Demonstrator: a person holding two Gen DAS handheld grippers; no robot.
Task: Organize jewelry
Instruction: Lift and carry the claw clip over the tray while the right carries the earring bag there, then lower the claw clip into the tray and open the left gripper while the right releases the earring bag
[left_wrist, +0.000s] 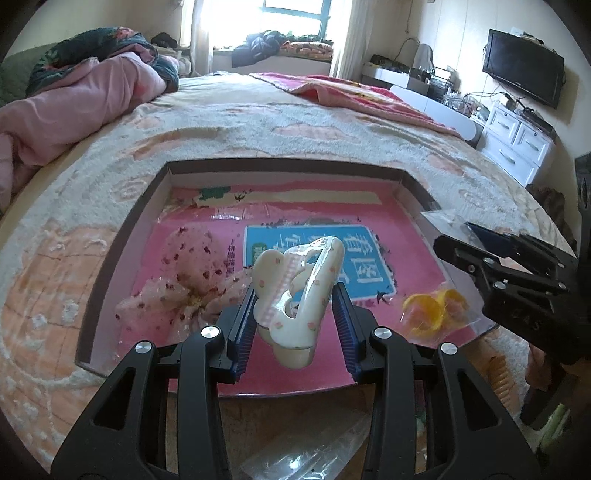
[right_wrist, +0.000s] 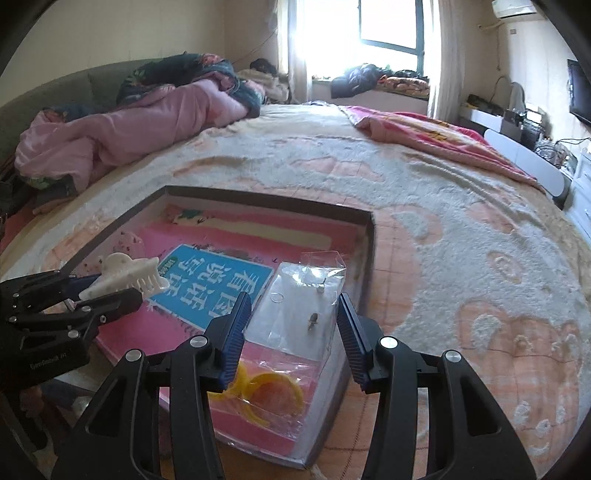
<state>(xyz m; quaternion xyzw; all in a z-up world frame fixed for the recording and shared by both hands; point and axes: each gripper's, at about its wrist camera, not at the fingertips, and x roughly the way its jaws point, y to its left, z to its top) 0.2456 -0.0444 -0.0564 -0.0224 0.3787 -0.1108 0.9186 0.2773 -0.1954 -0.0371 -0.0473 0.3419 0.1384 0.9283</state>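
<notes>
My left gripper (left_wrist: 295, 295) is shut on a cream hair claw clip (left_wrist: 299, 291) and holds it above the pink-lined box (left_wrist: 122, 236) on the bed. The clip and left gripper also show in the right wrist view (right_wrist: 125, 277). My right gripper (right_wrist: 293, 317) is open over the box's right side, with a clear plastic bag (right_wrist: 295, 314) holding small earrings between its fingers; whether they touch it is unclear. Yellow rings in a clear bag (right_wrist: 266, 391) lie below it, and also show in the left wrist view (left_wrist: 432, 310).
A pink flower hair piece (left_wrist: 184, 288) lies in the box's left part. The box sits on a cream and orange blanket (right_wrist: 443, 258). A pink quilt (right_wrist: 129, 129) is heaped at the far left. A white dresser (left_wrist: 517, 144) and a TV stand to the right.
</notes>
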